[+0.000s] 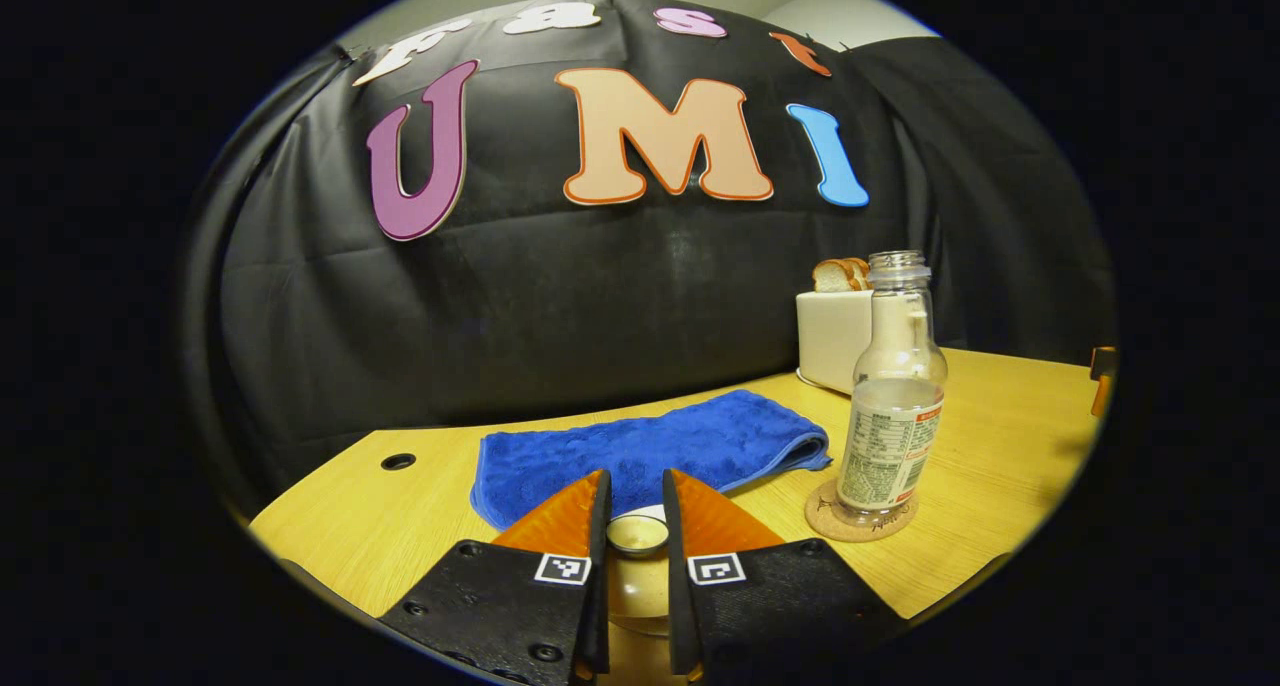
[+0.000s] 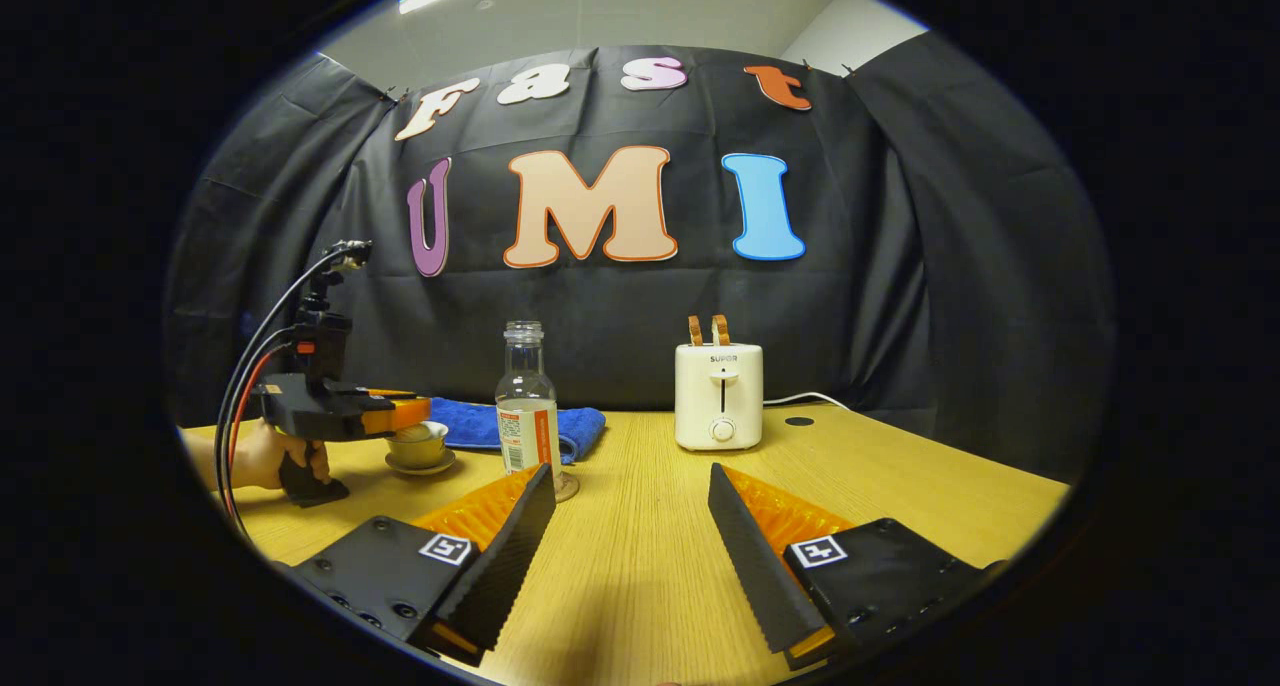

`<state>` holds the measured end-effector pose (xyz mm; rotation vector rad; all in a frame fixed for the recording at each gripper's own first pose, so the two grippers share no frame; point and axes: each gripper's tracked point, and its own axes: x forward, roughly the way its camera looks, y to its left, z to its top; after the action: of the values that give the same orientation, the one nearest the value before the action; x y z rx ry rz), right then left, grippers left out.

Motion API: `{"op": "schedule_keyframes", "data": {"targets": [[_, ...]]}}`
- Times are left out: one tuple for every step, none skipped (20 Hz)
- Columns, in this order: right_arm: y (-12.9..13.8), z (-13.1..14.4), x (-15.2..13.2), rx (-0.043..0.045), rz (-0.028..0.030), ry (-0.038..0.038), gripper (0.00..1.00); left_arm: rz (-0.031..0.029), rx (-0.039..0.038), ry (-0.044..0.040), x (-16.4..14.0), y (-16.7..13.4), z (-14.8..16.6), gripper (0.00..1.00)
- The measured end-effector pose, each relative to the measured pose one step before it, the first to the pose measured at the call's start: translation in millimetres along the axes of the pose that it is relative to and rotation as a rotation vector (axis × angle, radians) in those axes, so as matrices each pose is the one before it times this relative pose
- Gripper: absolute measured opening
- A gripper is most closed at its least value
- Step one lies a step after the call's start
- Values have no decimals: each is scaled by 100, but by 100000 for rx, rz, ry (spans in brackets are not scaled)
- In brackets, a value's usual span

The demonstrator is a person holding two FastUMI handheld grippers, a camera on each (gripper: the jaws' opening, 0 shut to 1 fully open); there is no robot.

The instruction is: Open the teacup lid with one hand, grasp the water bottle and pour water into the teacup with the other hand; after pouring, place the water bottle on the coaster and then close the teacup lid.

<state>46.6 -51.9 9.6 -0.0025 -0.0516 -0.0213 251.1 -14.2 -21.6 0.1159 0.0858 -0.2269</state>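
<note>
Left hand-held gripper [image 1: 636,501], at the bottom centre of the left gripper view, is narrowed around the teacup lid [image 1: 638,534]; contact cannot be confirmed. The water bottle [image 1: 892,406] stands upright on the coaster [image 1: 825,522], right of centre. Right hand-held gripper [image 2: 632,486] is spread wide above the tabletop [image 2: 640,566], holding nothing.

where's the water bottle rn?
The water bottle stands upright on the coaster, right of the blue towel, in front of the toaster.
</note>
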Motion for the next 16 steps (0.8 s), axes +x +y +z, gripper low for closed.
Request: {"op": "schedule_keyframes", "data": {"targets": [[3,33,0,36,-13,47,98,-85,486,488,190,-46,-65,20],[-22,-4,-17,-22,20,-44,98,-97,498,44,190,-35,21,20],[19,18,9,-5,-4,31,98,-149,307,137,145,-120,100,21],[-23,-46,11,9,-3,-6,98,-121,217,98,139,-70,32,20],[12,28,24,-24,4,-29,98,-215,182,201,51,-125,42,20],[-19,-49,-19,12,7,38,98,128,113,170,-70,-23,-111,20],[-1,37,21,-11,-1,-55,98,179,220,316,57,30,-79,20],[0,-28,-18,-1,5,57,98,-6,55,72,-41,-25,-34,20],[-6,43,-21,-26,8,-58,98,166,66,207,-13,13,9,20],[-9,-26,-7,29,-25,44,100,187,69,191,-24,3,9,21],[22,21,57,-38,33,-39,98,322,-46,236,-4,11,31,21],[-21,-28,-34,32,-9,27,98,203,-170,58,-95,-42,-168,21],[19,40,-20,-11,8,-14,98,-65,-295,-79,-92,-4,22,21],[-19,-31,26,-3,5,13,98,-184,-490,-122,-110,-88,55,21],[-3,11,32,0,-4,2,98,-292,-321,237,-6,-76,37,21],[-9,-7,-20,-14,9,-28,98,-176,-130,212,-32,-86,0,22]]}}
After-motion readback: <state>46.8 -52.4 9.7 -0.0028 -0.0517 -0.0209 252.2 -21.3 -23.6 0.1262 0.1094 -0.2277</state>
